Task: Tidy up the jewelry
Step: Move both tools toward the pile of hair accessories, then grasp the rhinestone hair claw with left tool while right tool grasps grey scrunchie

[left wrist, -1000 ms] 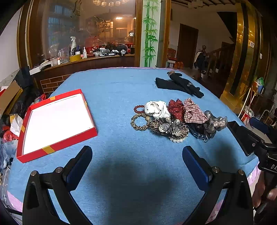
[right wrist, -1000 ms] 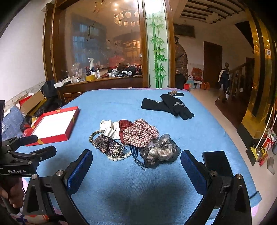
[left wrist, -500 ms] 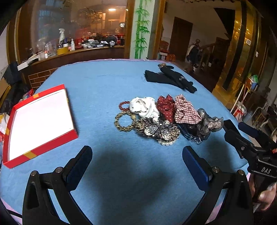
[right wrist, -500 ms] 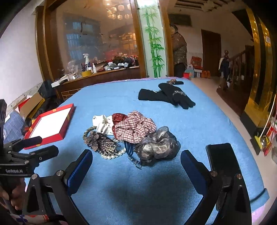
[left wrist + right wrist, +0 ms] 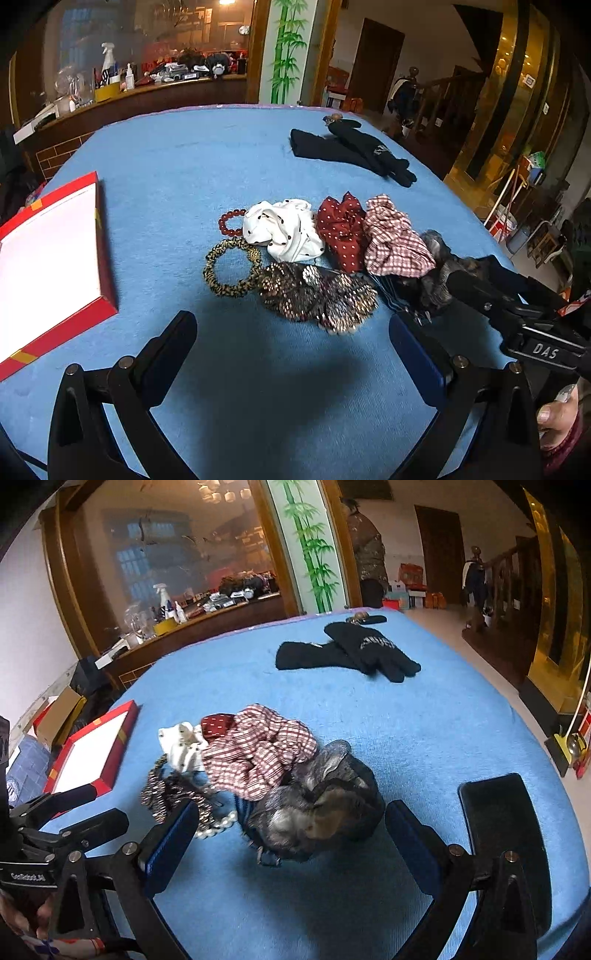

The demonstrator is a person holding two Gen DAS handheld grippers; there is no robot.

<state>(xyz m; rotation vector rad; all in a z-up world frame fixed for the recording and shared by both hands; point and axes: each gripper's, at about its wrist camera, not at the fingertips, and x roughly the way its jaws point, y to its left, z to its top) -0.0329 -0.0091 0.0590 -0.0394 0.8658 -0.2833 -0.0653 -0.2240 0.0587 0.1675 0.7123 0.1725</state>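
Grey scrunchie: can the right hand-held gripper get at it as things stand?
Probably yes. The right hand-held gripper is open, with the grey scrunchie lying right ahead between its fingers. Nothing covers the scrunchie; the checked scrunchie only touches its far side.

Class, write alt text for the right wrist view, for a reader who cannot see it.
The open right gripper hangs over a grey scrunchie at the near end of a heap of hair ties and beads on a blue table. A plaid scrunchie lies behind it, a red box sits left, and black gloves lie farther back.
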